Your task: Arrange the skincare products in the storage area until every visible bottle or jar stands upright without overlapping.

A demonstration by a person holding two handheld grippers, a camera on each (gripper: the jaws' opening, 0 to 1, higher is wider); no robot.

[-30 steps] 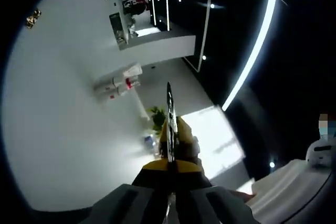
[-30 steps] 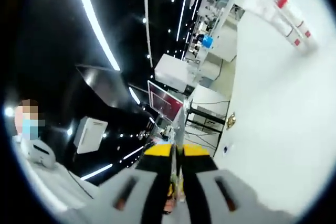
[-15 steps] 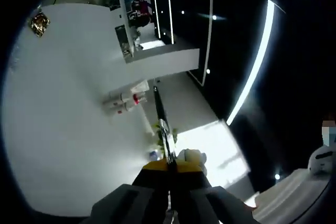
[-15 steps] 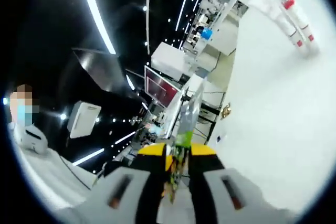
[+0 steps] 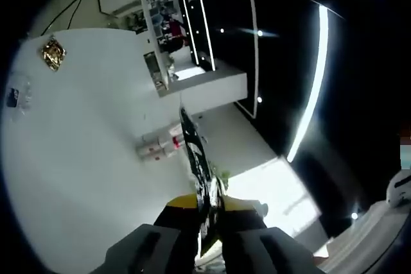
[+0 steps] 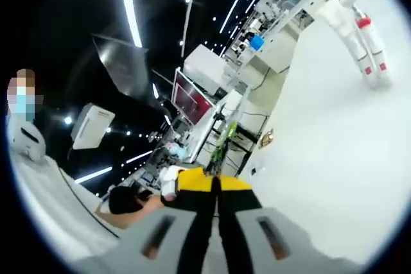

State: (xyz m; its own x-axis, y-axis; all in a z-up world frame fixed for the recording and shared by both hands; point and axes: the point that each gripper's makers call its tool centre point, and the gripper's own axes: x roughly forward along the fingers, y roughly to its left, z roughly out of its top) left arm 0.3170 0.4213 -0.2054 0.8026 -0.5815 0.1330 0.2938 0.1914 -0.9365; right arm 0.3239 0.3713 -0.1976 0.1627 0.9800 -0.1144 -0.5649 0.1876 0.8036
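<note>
Left tongs (image 5: 204,190) have the jaws pressed together on a thin flat dark thing (image 5: 194,152), maybe a sachet or packet; what it is I cannot tell. Right tongs (image 6: 216,172) are also closed, w/ a thin green-ish strip (image 6: 223,142) between the tips.

Beyond them is the white surface (image 5: 83,178). The skincare bottles (image 5: 159,147) lie on their sides, touching each other, near the far edge of the surface by the shelves; in the right gripper view the same bottles (image 6: 366,43) show white bodies, red caps and red bands.

Judgement: prob. light plastic, stiff, smooth and round, so they can roll or slip. Best to pinch across the middle of the body, not the cap, then tip up slowly.

A small gold wrapper (image 5: 52,53) lies apart, near another edge.
</note>
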